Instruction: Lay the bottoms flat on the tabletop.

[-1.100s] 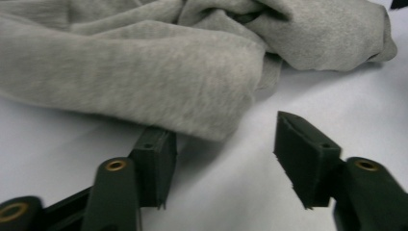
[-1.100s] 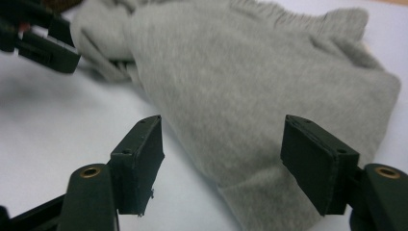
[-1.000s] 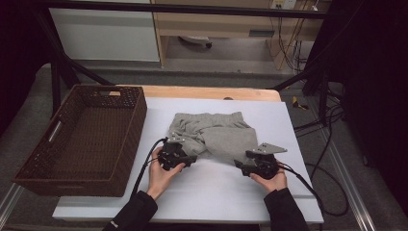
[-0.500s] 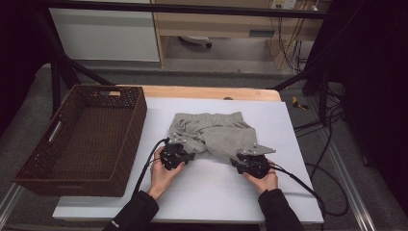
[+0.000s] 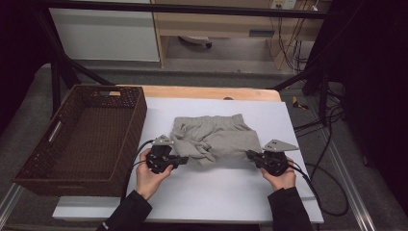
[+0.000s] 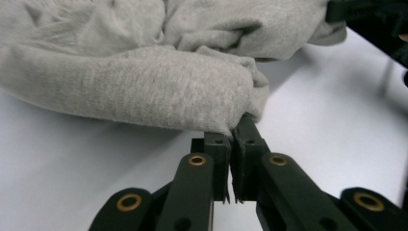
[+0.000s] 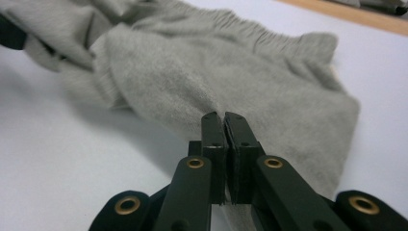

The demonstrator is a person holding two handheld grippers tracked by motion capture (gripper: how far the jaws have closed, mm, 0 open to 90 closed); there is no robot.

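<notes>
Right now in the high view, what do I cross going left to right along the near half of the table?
wicker basket → left gripper → grey garment → right gripper → cables on the floor

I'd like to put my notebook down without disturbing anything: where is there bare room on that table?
The white table top is bare between the two hands along its near edge, and along the far strip behind the grey garment. The wicker basket is empty too. The middle is crowded: the left gripper and right gripper pinch the garment there.
</notes>
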